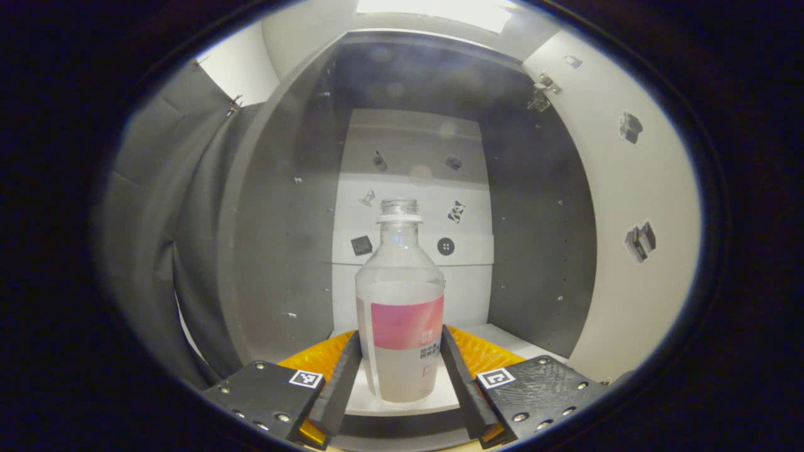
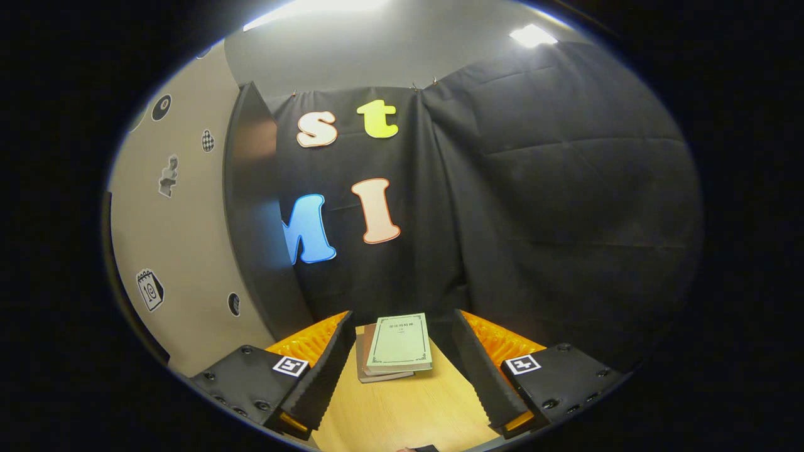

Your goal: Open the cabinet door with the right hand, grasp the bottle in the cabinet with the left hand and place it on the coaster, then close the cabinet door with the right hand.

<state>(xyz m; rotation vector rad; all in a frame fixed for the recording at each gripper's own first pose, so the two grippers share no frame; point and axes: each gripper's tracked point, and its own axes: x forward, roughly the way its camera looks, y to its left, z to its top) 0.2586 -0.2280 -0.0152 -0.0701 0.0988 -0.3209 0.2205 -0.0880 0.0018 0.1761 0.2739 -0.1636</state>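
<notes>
Left gripper (image 1: pixel 400 370) fingers bracket the clear plastic pink-labelled bottle (image 1: pixel 400 314) inside the open grey cabinet (image 1: pixel 282 238), seemingly touching, grip unconfirmed; right gripper (image 2: pixel 402 364) gapes empty over the wooden bench (image 2: pixel 408 414), clear of the reach.

Bottle (image 1: pixel 401 314) label print too small; lower book (image 2: pixel 364 367) mostly hidden under top book (image 2: pixel 400 342).

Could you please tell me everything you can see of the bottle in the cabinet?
The bottle is clear plastic, upright, with a narrow neck and a see-through cap above a white ring. A pink and white label wraps its lower body. It looks empty or holds something clear; I cannot tell which. It stands on the pale shelf inside the open cabinet, between the left gripper's fingers, which flank its label closely; whether they press it is unclear.
</notes>
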